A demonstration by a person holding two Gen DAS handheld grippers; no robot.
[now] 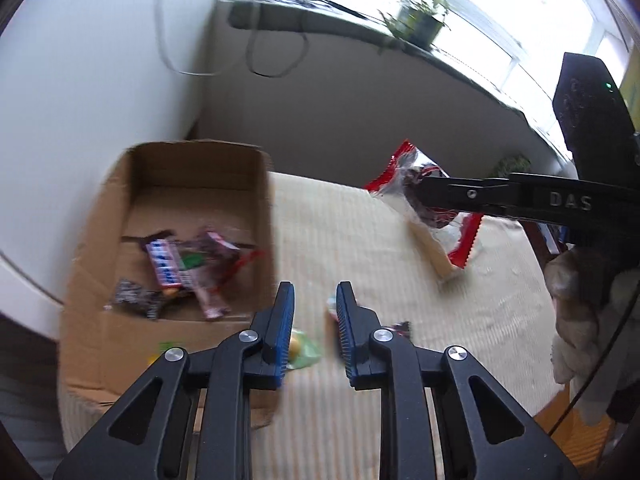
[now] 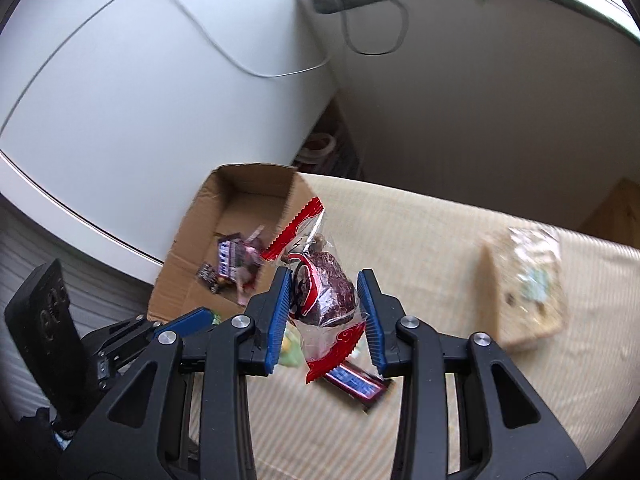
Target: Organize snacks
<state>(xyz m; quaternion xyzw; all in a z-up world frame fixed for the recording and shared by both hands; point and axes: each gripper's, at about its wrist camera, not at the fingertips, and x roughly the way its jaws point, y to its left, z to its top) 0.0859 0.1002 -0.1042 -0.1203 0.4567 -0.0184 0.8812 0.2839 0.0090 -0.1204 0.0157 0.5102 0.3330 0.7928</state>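
Observation:
An open cardboard box [image 1: 200, 160] [image 2: 248, 170] stands at the left of the beige-clothed table [image 1: 360, 248], with several wrapped snack bars [image 1: 180, 268] [image 2: 236, 268] inside. My right gripper [image 2: 326, 276] [image 1: 416, 196] is shut on a red-and-clear packet [image 2: 324, 300] [image 1: 394, 184] with something dark brown in it, held in the air to the right of the box. My left gripper [image 1: 314, 292] hangs above the table by the box's right wall. Its jaws stand a narrow gap apart with nothing between them, and one blue finger [image 2: 188, 322] shows in the right wrist view.
Loose on the cloth lie a green-yellow wrapper [image 1: 304, 348] [image 2: 290, 350], a dark blue bar [image 2: 356, 384] and a beige packet [image 2: 524, 292] [image 1: 432, 248]. A white cabinet [image 2: 160, 100] stands behind the box. A windowsill with a plant [image 1: 420, 20] and hanging cables runs along the back.

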